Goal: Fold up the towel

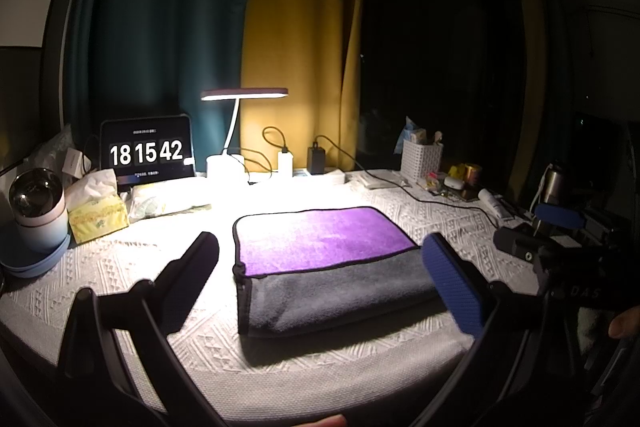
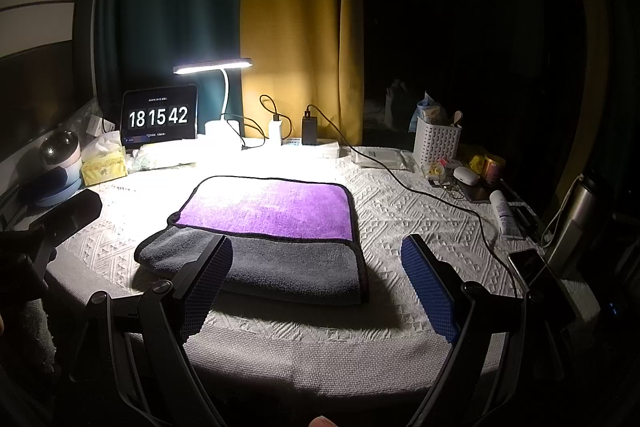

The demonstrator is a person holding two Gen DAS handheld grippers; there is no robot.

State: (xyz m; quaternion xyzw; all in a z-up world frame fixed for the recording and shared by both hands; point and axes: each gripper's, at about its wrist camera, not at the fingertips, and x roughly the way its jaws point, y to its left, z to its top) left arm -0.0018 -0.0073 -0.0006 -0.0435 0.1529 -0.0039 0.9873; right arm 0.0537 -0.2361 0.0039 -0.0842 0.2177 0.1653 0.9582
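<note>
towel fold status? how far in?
Done: towel lies folded on the table, grey layer lapped over the purple face, edges roughly square. In hand: nothing; left gripper and right gripper hover with jaws open, gripping no cloth. Left: possibly another fold, or just withdrawing.

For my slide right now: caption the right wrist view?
Open right gripper hovers above folded towel under a lamp.

Home desk at night, lit desk lamp (image 2: 213, 65), tablet clock (image 2: 159, 117), tissue box (image 1: 98, 215), drawn curtains (image 2: 296, 27)
</note>
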